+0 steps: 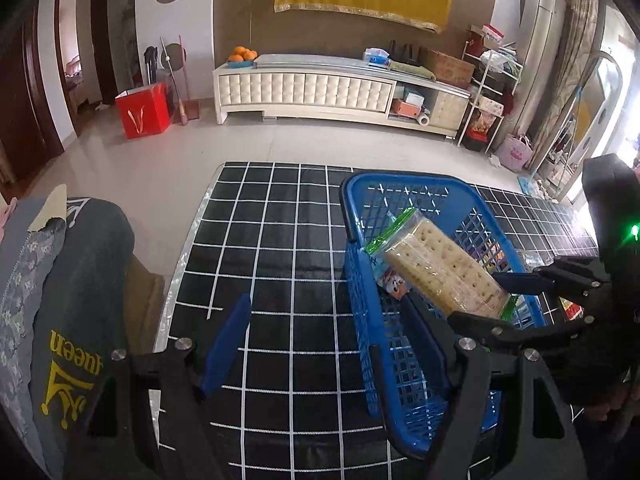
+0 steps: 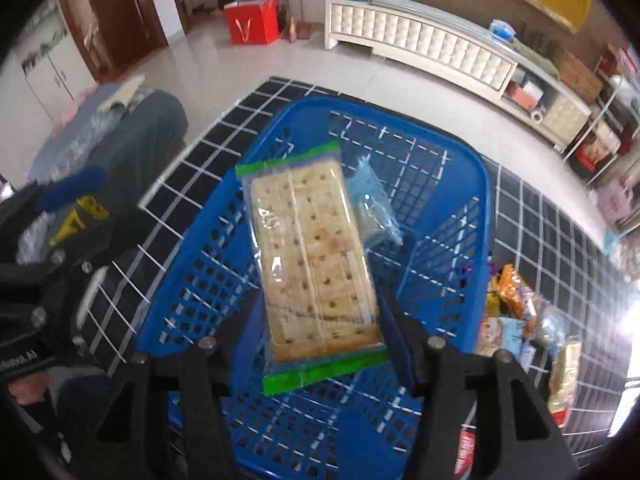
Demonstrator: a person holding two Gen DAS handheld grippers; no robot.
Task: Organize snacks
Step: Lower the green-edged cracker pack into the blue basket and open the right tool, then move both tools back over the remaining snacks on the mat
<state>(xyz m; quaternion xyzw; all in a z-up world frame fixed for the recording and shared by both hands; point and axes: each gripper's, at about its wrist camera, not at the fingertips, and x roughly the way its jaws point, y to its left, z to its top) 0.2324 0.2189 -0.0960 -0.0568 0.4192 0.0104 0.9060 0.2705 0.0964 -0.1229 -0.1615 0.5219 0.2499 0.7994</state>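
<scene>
A clear pack of crackers (image 2: pixel 316 264) with green end seals is being gripped by the right gripper (image 2: pixel 320 344), its two fingers pressed against the pack's long sides near the lower seal. The pack is being held tilted above the open top of the blue basket (image 2: pixel 452 216), which is standing on the black grid-patterned mat (image 2: pixel 560 232). In the left wrist view the same crackers (image 1: pixel 444 268) are being seen angled over the basket's (image 1: pixel 360 280) near wall. A small pale blue packet (image 2: pixel 374 208) is lying inside the basket, just beside the crackers; whether the two are touching cannot be told, the view being blurred there. A loose pile of snack packets (image 2: pixel 516 316) is lying on the mat outside the basket's right wall. The left gripper (image 1: pixel 320 344) is being held wide apart and unloaded, its blue finger (image 1: pixel 228 344) over the mat and the other finger at the basket's wall.
</scene>
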